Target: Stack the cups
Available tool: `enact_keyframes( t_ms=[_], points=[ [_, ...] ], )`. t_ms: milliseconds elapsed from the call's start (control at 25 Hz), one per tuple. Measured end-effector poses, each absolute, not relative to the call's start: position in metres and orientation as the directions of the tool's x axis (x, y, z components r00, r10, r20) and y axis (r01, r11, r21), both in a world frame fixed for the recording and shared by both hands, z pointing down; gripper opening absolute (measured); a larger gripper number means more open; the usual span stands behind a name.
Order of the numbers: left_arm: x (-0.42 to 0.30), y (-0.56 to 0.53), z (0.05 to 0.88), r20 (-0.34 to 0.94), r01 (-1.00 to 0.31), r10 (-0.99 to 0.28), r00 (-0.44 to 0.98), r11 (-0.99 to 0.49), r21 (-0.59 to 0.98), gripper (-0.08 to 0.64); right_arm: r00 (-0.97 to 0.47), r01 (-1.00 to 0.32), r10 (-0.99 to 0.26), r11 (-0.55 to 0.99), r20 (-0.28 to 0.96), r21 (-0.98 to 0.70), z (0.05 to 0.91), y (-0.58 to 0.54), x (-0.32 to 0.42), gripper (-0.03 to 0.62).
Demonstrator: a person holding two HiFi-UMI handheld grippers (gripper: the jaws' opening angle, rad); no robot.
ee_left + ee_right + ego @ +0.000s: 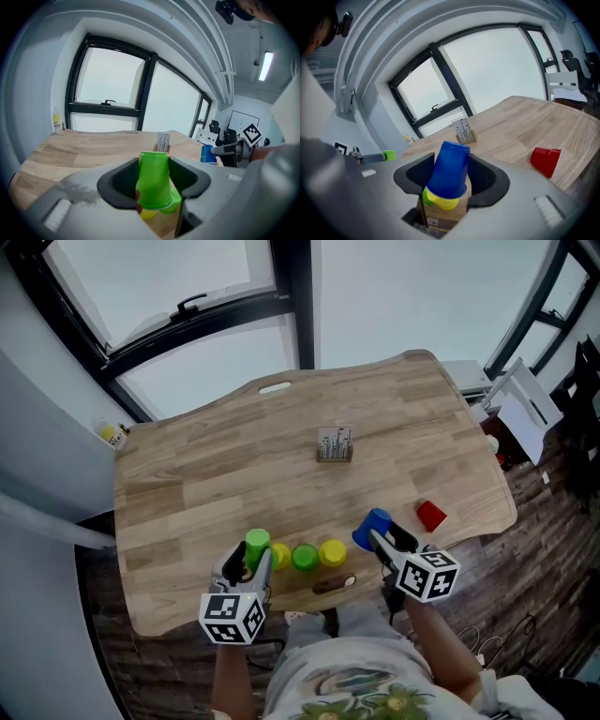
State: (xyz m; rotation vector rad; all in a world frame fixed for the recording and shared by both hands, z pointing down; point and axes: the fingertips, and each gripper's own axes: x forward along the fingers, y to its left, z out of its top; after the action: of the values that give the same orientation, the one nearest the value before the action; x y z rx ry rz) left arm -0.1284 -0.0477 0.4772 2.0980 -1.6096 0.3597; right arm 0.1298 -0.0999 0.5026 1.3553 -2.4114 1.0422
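Left hand-held gripper (253, 557) is clamped on an inverted green cup (153, 180). Right hand-held gripper (451, 176) is clamped on an inverted blue cup (449, 169), which is tilted.

Between the two grippers, a yellow cup (332, 552) and others stand on the desk (187, 493).

Risks:
- The tapered walls may slip in the jaws.
- The tilted rim may catch and topple neighbouring cups.

Ahead, the print on the card stand (335, 444) is illegible.

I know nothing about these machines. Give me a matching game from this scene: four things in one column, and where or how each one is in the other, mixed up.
Things:
1. left gripper
2. right gripper
3. red cup
4. card stand

Place or state:
A. closed on a blue cup
B. in the middle of the table
C. closed on a green cup
D. on the table, near its right edge

Pairs: 1-C, 2-A, 3-D, 4-B.
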Motion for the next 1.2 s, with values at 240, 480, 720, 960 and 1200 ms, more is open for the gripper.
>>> enact_keyframes(
  t_ms=[240,480,720,960,1200],
  points=[
    [-0.102,-0.053,0.492,0.480,-0.938,-0.806,0.345,-0.286,0.195,0.213,-0.545,-0.821,-0.682,0.318,0.488,-0.474,0.505,-0.093,0.132,0.222],
    [-0.086,-0.056,0.512,0.497,-0.934,-0.792,0.354,-0.331,0.136,0.213,-0.531,-0.837,-0.673,0.322,0.514,-0.442,0.507,-0.083,0.130,0.222],
    [-0.076,-0.057,0.521,0.471,-0.924,-0.797,0.380,-0.355,0.144,0.213,-0.521,-0.845,-0.671,0.318,0.528,-0.430,0.506,-0.079,0.127,0.221],
    [-0.076,-0.054,0.527,0.447,-0.923,-0.809,0.382,-0.356,0.145,0.213,-0.524,-0.844,-0.665,0.322,0.532,-0.428,0.507,-0.072,0.123,0.221],
    [-0.077,-0.049,0.530,0.449,-0.926,-0.812,0.373,-0.352,0.133,0.213,-0.528,-0.842,-0.656,0.321,0.540,-0.433,0.511,-0.069,0.122,0.221]
  ],
)
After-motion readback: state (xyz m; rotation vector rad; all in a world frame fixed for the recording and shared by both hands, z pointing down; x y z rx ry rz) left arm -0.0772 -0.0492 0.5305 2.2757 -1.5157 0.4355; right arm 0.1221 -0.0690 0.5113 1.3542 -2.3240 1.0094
